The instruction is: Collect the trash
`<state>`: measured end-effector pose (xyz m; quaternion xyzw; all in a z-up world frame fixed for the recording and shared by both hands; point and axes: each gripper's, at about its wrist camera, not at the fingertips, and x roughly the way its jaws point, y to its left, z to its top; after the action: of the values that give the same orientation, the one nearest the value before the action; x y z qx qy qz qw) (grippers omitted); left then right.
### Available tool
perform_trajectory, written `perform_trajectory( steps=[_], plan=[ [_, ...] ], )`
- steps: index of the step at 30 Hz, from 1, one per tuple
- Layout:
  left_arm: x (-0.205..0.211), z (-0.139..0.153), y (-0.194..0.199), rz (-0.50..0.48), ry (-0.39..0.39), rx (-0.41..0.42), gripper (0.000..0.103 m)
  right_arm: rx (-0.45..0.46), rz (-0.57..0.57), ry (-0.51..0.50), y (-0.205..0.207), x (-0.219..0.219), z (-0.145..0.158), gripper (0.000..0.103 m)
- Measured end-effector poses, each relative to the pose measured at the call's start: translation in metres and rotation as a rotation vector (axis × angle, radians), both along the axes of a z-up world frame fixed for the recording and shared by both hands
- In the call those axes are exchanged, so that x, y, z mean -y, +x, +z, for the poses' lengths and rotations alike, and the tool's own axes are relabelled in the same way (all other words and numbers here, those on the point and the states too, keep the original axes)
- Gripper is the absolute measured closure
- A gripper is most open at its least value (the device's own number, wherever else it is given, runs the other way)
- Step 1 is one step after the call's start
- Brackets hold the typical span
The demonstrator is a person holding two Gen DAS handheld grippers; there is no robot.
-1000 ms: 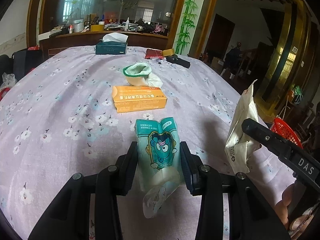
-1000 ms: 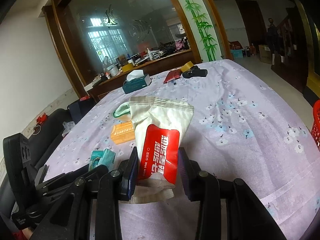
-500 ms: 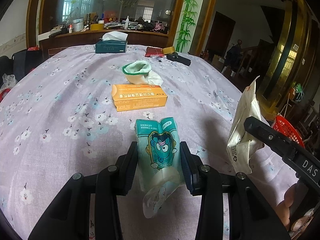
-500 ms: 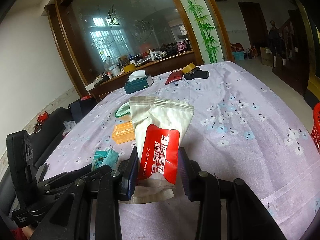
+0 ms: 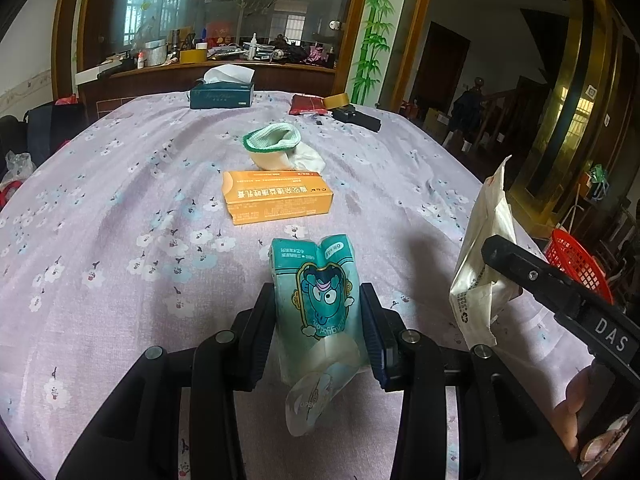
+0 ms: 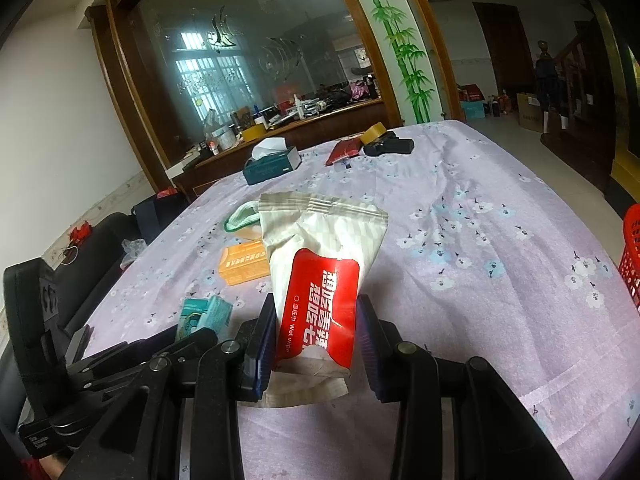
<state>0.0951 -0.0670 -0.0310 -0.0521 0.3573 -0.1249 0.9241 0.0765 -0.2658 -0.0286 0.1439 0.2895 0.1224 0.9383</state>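
Left gripper (image 5: 319, 328) jaws clamped on teal pack (image 5: 318, 292), right gripper (image 6: 316, 344) jaws on wet-wipe pouch (image 6: 320, 276), red label only from right wrist.

The black two-finger left gripper (image 5: 318, 332) clamps a crumpled teal cartoon-printed tissue packet (image 5: 316, 300) above the lilac floral tablecloth (image 5: 120, 208). Beyond the packet lies a flat orange cardboard box (image 5: 277, 202), then a green-rimmed white sock (image 5: 280, 150) (mouth gaping). Right of the packet, the right gripper (image 5: 516, 266) pinches a cream wet-wipe pouch (image 5: 486, 256).

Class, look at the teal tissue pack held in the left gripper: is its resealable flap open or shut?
Open. The teal tissue pack, clamped in the left gripper, has its clear flap peeled loose and hanging free below the pack.
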Motion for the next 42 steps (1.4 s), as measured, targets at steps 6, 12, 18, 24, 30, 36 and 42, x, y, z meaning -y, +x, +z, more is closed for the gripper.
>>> perform_trajectory(
  steps=[6, 12, 18, 24, 30, 36, 42],
  plan=[
    [-0.002, 0.006, -0.003, -0.001, 0.009, 0.015, 0.064, -0.037, -0.028, 0.002, -0.003, 0.005, -0.001, 0.063],
    [0.003, 0.011, -0.005, -0.014, 0.018, 0.023, 0.064, -0.032, -0.055, 0.011, -0.015, 0.019, 0.012, 0.062],
    [0.014, 0.015, -0.006, -0.031, 0.027, 0.03, 0.064, -0.031, -0.063, 0.023, -0.026, 0.029, 0.02, 0.062],
    [0.027, 0.019, -0.007, -0.052, 0.041, 0.037, 0.064, -0.039, -0.08, 0.038, -0.035, 0.043, 0.02, 0.062],
    [0.043, 0.024, -0.009, -0.08, 0.051, 0.042, 0.064, -0.033, -0.098, 0.056, -0.044, 0.058, 0.024, 0.062],
    [0.064, 0.028, -0.008, -0.134, 0.038, 0.02, 0.064, -0.024, -0.13, 0.084, -0.056, 0.078, 0.026, 0.062],
    [0.109, 0.044, -0.009, -0.249, 0.028, 0.017, 0.064, -0.004, -0.216, 0.111, -0.073, 0.117, 0.034, 0.062]
  ],
)
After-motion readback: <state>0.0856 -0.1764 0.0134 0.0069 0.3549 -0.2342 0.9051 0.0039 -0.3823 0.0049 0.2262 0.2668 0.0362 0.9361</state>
